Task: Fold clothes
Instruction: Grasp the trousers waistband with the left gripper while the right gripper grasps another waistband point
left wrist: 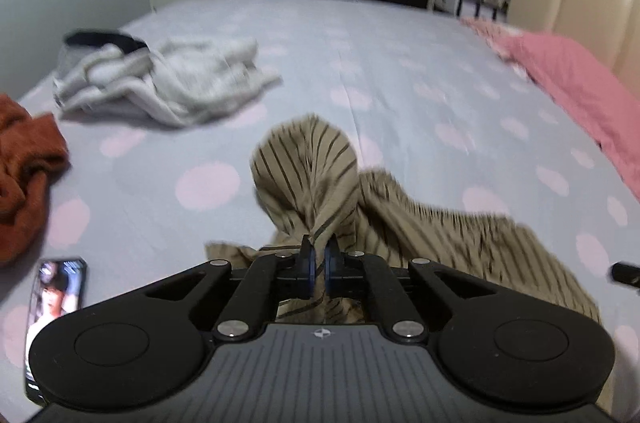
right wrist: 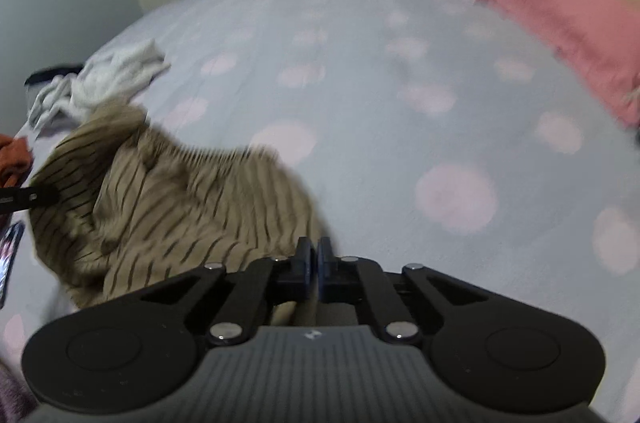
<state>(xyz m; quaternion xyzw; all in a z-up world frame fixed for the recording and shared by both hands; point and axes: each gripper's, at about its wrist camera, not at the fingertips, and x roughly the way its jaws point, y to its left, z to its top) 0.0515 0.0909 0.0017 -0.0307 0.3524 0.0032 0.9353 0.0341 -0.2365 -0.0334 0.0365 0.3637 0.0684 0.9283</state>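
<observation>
A beige garment with dark stripes [left wrist: 308,167] lies crumpled on the bed near the front edge. My left gripper [left wrist: 319,247] is shut on a bunched fold of it, and the cloth rises in a hump just beyond the fingers. In the right wrist view the same garment [right wrist: 192,199] spreads to the left, and its near edge runs under my right gripper [right wrist: 315,247]. That gripper's jaws stand together with beige cloth showing between them. The left gripper's finger [right wrist: 28,201] pokes in at the far left of that view.
The bed sheet [left wrist: 360,63] is pale lilac with pink dots. A white and grey garment [left wrist: 160,83] lies at the back left, a rust-orange one [left wrist: 24,167] at the left edge. A lit phone [left wrist: 56,303] lies near left. Pink pillows [left wrist: 580,91] line the right.
</observation>
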